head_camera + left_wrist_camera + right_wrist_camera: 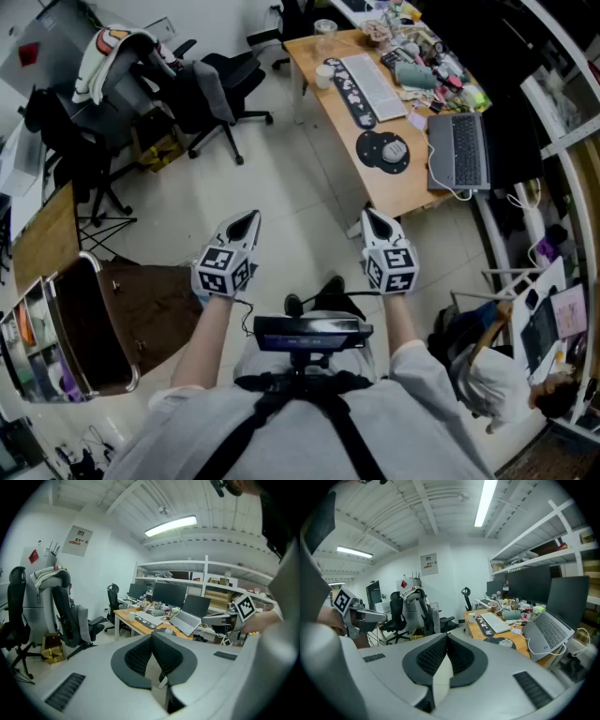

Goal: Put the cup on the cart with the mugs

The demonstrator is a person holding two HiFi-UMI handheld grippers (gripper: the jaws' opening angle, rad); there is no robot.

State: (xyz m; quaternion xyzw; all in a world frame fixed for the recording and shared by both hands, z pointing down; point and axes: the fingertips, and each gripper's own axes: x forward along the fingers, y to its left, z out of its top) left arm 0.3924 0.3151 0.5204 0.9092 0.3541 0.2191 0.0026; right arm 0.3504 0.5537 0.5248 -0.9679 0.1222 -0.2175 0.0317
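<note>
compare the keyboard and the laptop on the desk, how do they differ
The keyboard is white with pale keys; the laptop is grey with dark keys. The keyboard is a flat slab; the laptop stands open, screen raised. The keyboard lies toward the far end of the wooden desk, by the white cup; the laptop sits at the nearer end. Both rest on that desk, keys up.

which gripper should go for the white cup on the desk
Right, probably: the right gripper is on the desk's side, slightly nearer the white cup. Both are shut and empty; the left gripper is nearer the cart.
</note>
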